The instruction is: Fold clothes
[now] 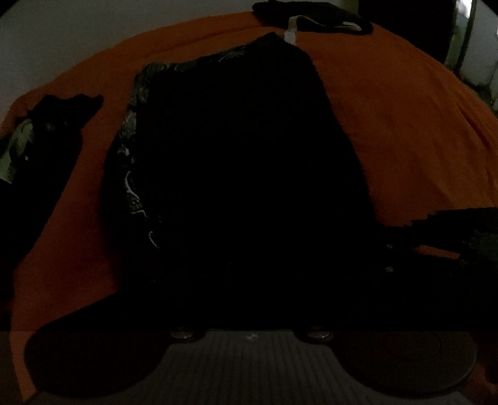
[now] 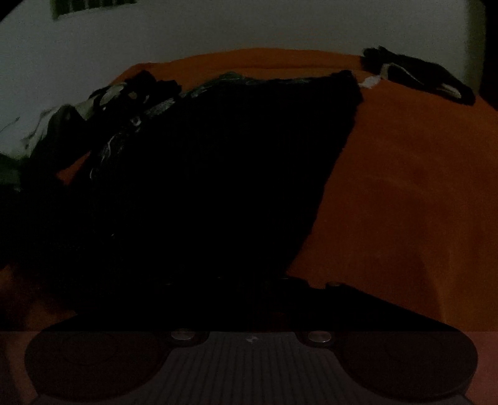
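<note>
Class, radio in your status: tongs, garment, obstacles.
Both tongs too dark to read. Black garment spread flat on orange bed. Other dark clothes at far edge and left.

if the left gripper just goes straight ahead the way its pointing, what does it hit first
Most likely the big black garment spread on the orange bedsheet; it fills the line ahead. The fingers are lost in the dark, so depth is unclear.

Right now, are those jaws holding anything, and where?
Cannot be told: both pairs of jaws vanish into darkness at the near edge of the black garment on the orange bedsheet.
</note>
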Motion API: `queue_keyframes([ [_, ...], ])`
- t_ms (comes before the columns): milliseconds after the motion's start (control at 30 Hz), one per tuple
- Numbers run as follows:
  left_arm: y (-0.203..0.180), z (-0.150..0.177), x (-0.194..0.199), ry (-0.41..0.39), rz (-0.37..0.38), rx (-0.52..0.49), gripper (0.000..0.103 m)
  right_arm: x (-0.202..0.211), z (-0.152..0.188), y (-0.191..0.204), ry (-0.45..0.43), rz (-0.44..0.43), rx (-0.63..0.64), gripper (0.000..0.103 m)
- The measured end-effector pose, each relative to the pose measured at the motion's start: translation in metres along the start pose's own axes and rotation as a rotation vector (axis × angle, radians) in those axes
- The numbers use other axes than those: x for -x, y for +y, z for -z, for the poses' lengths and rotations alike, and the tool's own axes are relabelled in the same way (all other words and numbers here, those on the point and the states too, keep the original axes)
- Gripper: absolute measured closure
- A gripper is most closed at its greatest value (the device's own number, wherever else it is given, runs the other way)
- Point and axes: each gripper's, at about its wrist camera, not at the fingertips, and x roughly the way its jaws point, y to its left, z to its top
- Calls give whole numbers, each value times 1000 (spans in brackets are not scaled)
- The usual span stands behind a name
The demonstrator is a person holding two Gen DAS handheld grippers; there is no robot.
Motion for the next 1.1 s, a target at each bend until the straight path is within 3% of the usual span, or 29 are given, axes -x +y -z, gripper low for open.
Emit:
queue_keyframes([
  [233,-2,6,8,4,3,7,73,8,-3,-7,13,-16,-63,94],
  [300,2,4,25,-17,22,29,73,21,-1,-11,-17,-42,-112,86],
  [367,9,1,40,-47,35,40,73,33,-1,-15,-52,-73,-145,67],
  [467,19,-4,60,-76,33,44,70,38,-1,-8,-82,-65,-68,67],
  [567,32,-5,65,-38,9,53,70,37,0,-2,-93,-48,-48,67],
  [667,42,1,65,-46,22,78,70,41,-1,5,-147,-38,-18,71],
  [733,47,2,50,-37,17,88,64,44,-1,15,-195,-19,52,75],
  [800,49,3,29,8,5,94,64,37,-1,17,-171,-42,47,76],
  [900,47,5,9,55,-23,101,62,15,6,10,-63,-47,-13,77],
  [1100,42,4,6,59,-43,96,62,10,9,6,-46,-56,-35,77],
])
